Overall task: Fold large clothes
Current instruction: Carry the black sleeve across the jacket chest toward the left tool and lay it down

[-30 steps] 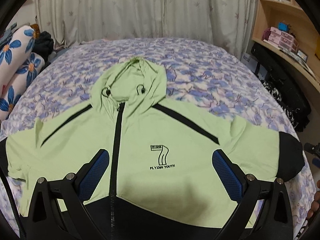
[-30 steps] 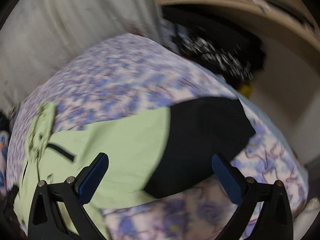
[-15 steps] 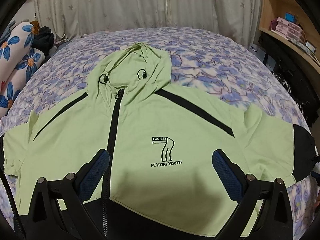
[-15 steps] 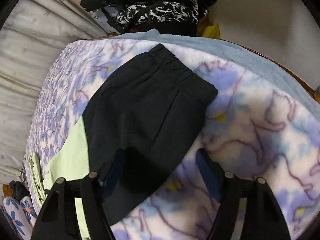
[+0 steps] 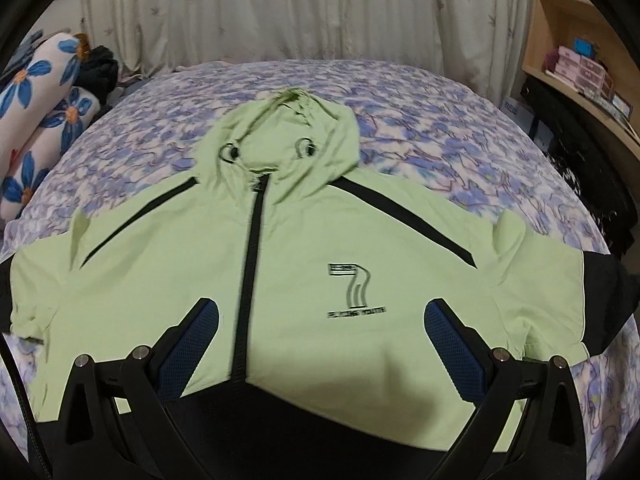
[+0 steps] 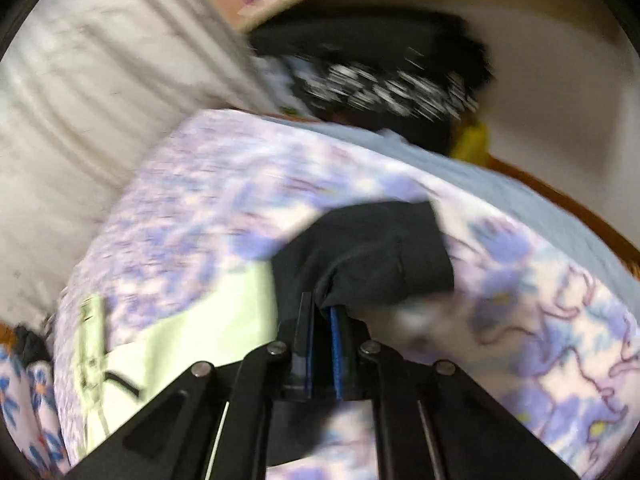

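Observation:
A light green hooded jacket [image 5: 304, 264] with black zip, black stripes and black cuffs lies spread flat, front up, on the bed. My left gripper [image 5: 320, 332] is open and empty, hovering over the jacket's lower front. My right gripper [image 6: 320, 312] is shut on the jacket's black sleeve cuff [image 6: 372, 256] and lifts it a little off the bedspread; the green sleeve [image 6: 192, 320] trails to the left. The same cuff shows at the right edge of the left wrist view [image 5: 608, 304].
The bed has a purple flowered bedspread [image 5: 400, 108]. Flowered pillows [image 5: 36, 120] lie at the left. Curtains [image 5: 280, 12] hang behind. A wooden shelf [image 5: 580, 64] and dark bags [image 6: 380, 76] stand to the right of the bed.
My right gripper has closed on the black cuff and raised it. My left gripper has stayed open and drifted slightly over the jacket.

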A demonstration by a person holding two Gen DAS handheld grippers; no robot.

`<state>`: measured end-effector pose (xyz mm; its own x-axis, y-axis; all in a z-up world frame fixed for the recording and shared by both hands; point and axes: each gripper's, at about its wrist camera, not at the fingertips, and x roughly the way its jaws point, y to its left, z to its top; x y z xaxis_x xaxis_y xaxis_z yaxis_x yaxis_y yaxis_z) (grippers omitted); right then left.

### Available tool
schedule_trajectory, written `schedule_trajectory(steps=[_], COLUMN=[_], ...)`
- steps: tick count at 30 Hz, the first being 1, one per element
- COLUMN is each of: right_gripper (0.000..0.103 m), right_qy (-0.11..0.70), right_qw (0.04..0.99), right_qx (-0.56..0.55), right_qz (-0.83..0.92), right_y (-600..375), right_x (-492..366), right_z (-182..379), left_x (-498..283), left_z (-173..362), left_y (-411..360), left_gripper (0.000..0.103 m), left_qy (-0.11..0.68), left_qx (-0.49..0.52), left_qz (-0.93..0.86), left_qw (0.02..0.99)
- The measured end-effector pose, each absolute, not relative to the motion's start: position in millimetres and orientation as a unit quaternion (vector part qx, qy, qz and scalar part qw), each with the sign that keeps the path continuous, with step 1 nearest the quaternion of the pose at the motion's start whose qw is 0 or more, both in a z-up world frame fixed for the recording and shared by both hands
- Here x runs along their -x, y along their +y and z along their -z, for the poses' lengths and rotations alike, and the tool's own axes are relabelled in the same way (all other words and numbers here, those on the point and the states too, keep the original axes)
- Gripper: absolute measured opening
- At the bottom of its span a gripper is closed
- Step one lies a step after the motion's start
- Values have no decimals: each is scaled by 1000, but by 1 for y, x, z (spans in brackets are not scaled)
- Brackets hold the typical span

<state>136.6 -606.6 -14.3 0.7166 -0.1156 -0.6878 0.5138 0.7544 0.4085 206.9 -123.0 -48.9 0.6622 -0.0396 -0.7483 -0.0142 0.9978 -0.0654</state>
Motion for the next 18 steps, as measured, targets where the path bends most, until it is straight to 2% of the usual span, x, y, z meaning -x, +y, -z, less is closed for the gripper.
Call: schedule_trajectory(steps=[4, 8, 11, 16, 18], right_gripper=[7, 7, 7, 7, 10], right_qy=[314, 324, 353, 437, 462], right_qw=[917, 928, 919, 885, 873], right_qx=[-232, -182, -157, -113, -105], right_qz=[77, -19, -78, -115, -115], right_y=[-513, -419, -356, -278, -264], right_x=[-143, -146, -149, -152, -149], right_z=[-28, -36, -18, 54, 75], left_x=[-191, -175, -162, -154, -151], left_z=[39, 32, 31, 46, 56], left_y=[-97, -70, -46, -21, -15], left_gripper=[102, 102, 102, 102, 102], left_qy=[394, 385, 384, 403, 413], left_qx=[57, 73, 88, 93, 94], left_qz=[7, 4, 2, -2, -2], left_qw=[918, 920, 919, 910, 906])
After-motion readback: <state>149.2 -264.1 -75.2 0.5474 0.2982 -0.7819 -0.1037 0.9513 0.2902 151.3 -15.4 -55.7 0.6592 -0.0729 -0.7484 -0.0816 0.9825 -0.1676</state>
